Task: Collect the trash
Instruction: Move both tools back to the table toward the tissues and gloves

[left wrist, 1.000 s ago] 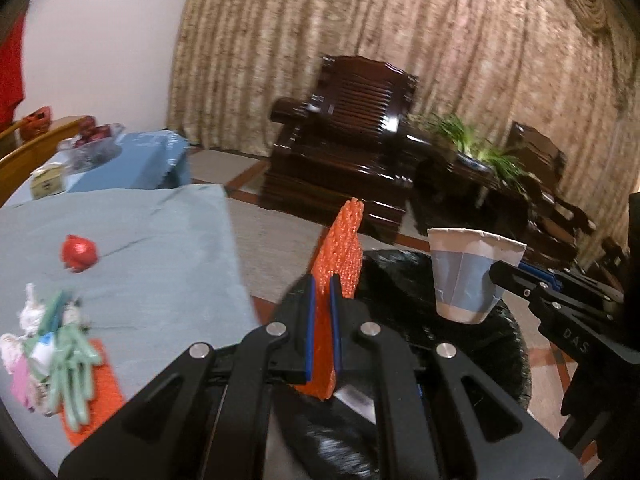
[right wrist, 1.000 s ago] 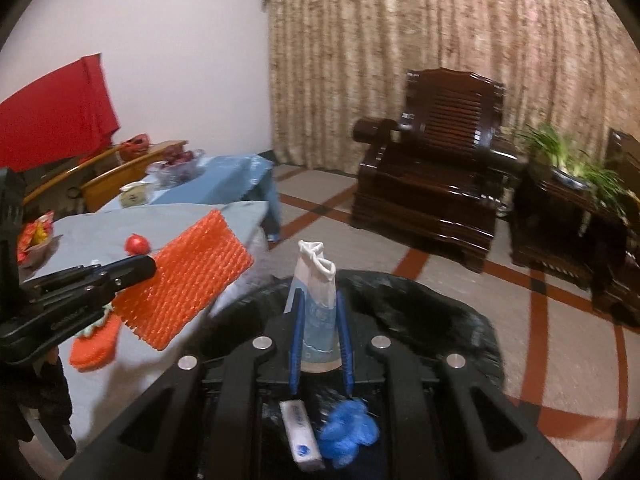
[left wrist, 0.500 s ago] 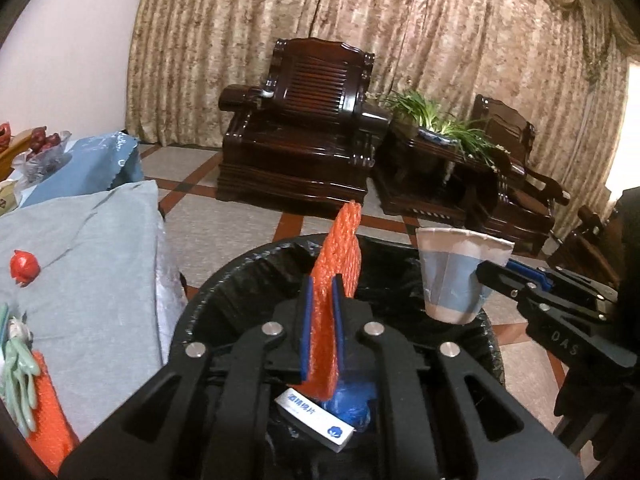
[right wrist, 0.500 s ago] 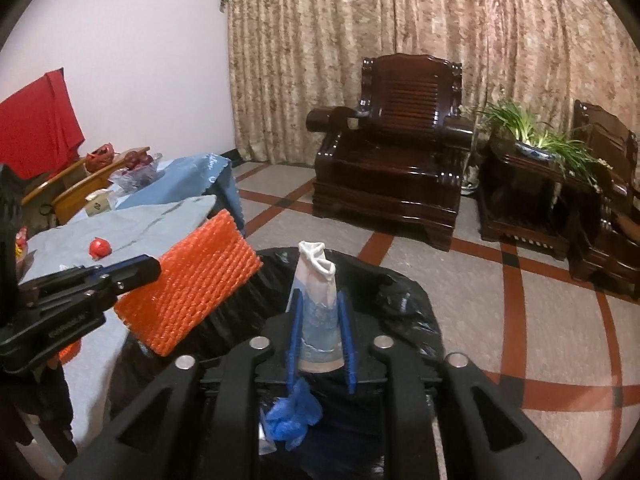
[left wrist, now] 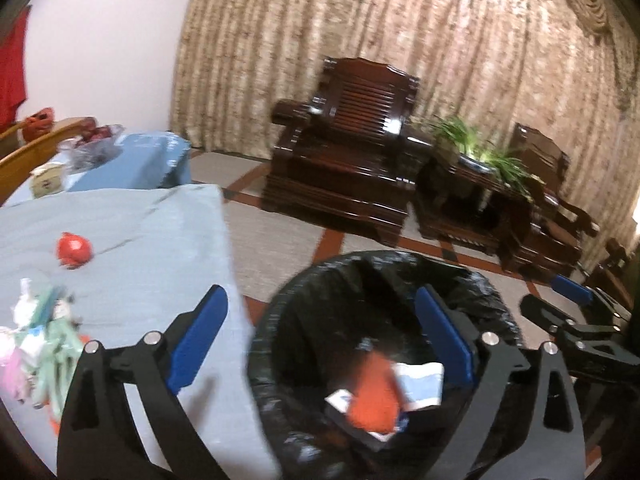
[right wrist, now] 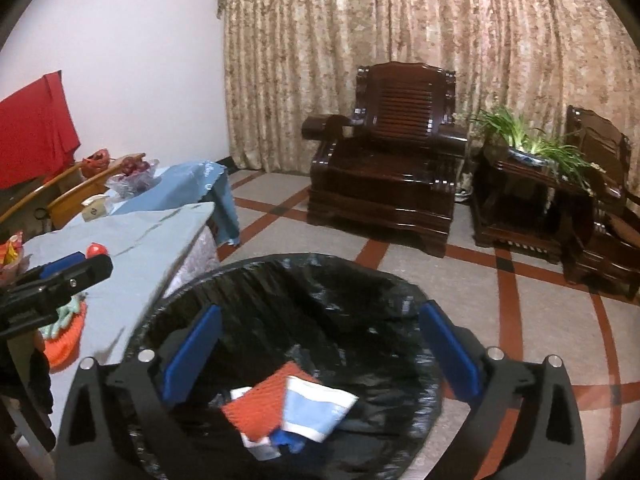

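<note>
A bin lined with a black bag point(left wrist: 384, 264) point(right wrist: 304, 268) stands on the floor beside the table. Inside lie an orange foam net point(left wrist: 374, 394) point(right wrist: 260, 408), a white and blue paper cup point(left wrist: 420, 384) point(right wrist: 316, 404) and a small box point(left wrist: 340, 398). My left gripper point(left wrist: 324, 336) is open and empty above the bin's left rim. My right gripper point(right wrist: 320, 348) is open and empty over the bin. On the table's blue-grey cloth point(left wrist: 140, 240) lie a red ball-like item point(left wrist: 74, 250) point(right wrist: 97, 249), a heap of green and white scraps point(left wrist: 44, 340) and another orange net point(right wrist: 64, 340).
A second table with a blue cloth point(right wrist: 180, 188) holds a fruit bowl and a small box. Dark wooden armchairs point(right wrist: 392, 152) and a side table with a plant point(right wrist: 528, 148) stand before the curtain. Tiled floor lies between them and the bin.
Both grippers have opened. The orange net and the paper cup have dropped into the bin. The left wrist view has swung back to the left toward the table.
</note>
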